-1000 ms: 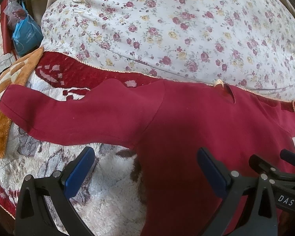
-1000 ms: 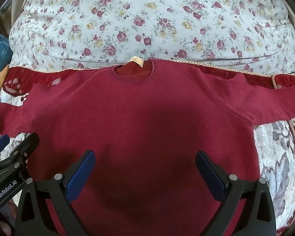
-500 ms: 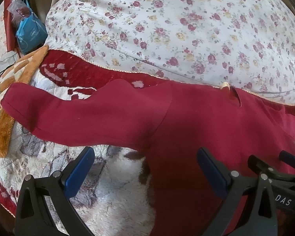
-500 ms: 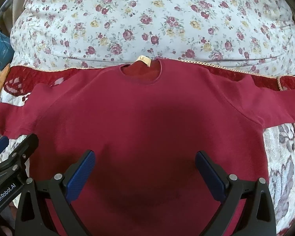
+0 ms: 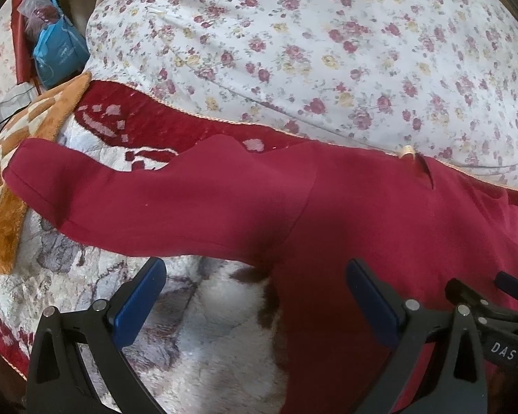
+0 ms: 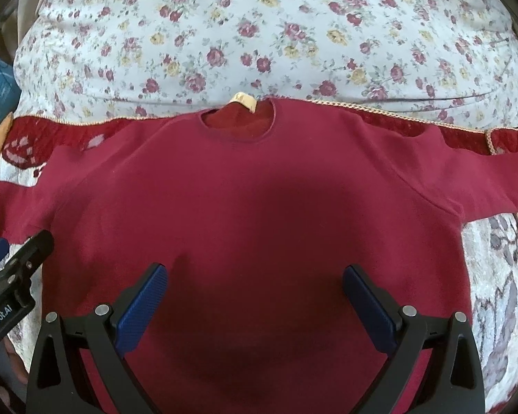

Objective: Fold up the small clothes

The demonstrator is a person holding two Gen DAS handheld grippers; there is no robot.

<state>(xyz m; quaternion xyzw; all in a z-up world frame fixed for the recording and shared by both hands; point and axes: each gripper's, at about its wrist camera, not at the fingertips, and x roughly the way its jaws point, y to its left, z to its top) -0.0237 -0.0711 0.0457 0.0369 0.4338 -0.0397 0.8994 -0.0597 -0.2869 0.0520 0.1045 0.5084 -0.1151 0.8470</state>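
A dark red long-sleeved sweatshirt [image 6: 252, 207] lies flat on a patterned blanket, neck hole and cream label [image 6: 244, 100] at the far side, both sleeves spread out sideways. My right gripper [image 6: 255, 293] hovers open over the lower middle of its body, nothing between the blue pads. My left gripper [image 5: 255, 293] is open over the sweatshirt [image 5: 380, 227] near its left armpit, where the left sleeve [image 5: 121, 200] stretches away to the left. The left gripper also shows at the right wrist view's left edge [image 6: 3, 272].
A large floral duvet [image 6: 259, 34] bulges behind the sweatshirt. The grey-and-red plush blanket [image 5: 207, 338] lies beneath it. An orange checkered rug [image 5: 3, 214] and a blue bag [image 5: 57, 53] sit at the far left.
Both grippers have drifted forward and slightly left over the sweatshirt, so it appears closer and larger. The sweatshirt itself has not moved, and both grippers have stayed open.
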